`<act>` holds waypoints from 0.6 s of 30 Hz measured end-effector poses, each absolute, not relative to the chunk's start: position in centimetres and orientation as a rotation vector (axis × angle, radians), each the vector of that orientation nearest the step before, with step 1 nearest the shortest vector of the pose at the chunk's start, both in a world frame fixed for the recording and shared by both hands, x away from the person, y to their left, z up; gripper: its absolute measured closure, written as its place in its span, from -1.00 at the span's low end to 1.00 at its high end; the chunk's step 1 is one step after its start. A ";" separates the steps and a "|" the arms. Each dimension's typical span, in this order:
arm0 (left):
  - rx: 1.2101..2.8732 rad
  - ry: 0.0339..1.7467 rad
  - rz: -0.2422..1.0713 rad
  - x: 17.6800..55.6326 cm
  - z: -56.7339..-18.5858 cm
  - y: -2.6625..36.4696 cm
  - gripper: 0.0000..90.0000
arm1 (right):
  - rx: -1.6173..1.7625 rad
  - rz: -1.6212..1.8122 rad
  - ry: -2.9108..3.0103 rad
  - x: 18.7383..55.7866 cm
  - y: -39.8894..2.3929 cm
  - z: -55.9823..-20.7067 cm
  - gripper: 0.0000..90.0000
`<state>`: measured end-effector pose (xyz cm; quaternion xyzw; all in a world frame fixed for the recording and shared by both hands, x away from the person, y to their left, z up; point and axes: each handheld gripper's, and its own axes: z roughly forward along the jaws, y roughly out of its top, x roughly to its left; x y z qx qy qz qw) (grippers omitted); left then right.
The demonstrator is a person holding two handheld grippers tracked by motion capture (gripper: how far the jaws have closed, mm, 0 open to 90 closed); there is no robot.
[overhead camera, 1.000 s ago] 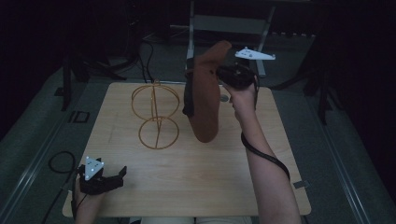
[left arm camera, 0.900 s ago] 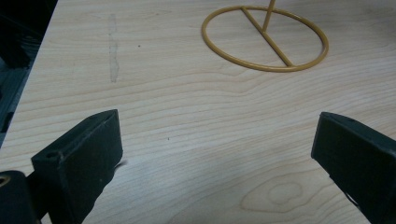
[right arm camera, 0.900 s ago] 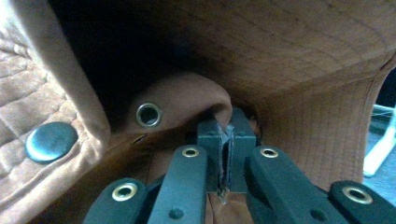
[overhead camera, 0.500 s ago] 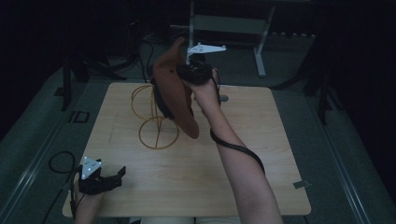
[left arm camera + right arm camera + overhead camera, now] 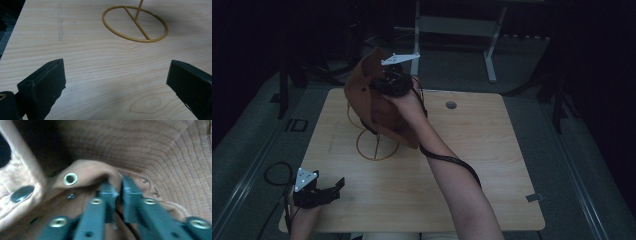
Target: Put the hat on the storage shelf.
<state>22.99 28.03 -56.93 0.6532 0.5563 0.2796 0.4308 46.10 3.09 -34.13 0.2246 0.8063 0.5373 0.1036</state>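
A brown hat (image 5: 372, 107) hangs over the top of a gold wire stand (image 5: 377, 147) at the table's back left. My right gripper (image 5: 381, 87) is up at the hat's crown, its tips hidden in the fabric. In the right gripper view its jaws (image 5: 117, 185) have just been opening; only a narrow gap shows, with a fold of the hat (image 5: 162, 150) still pinched at their tips. My left gripper (image 5: 329, 187) rests at the table's front left corner, open and empty. The left gripper view (image 5: 116, 82) looks across bare wood to the stand's base ring (image 5: 137, 23).
The wooden table (image 5: 492, 165) has a small round hole (image 5: 451, 105) near its back edge and a bit of tape (image 5: 532, 197) at the front right. A metal frame (image 5: 492, 45) stands behind the table. A cable loop (image 5: 274, 172) lies on the floor at the left.
My right hand has carried the hat leftward from beside the stand to over its top, and a little lower. The left gripper has stayed put.
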 end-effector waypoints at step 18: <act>1.630 1.387 0.704 22.9 -57.1 27.9 -0.93 | 0.609 1.534 2.363 45.1 3.3 -34.6 -0.69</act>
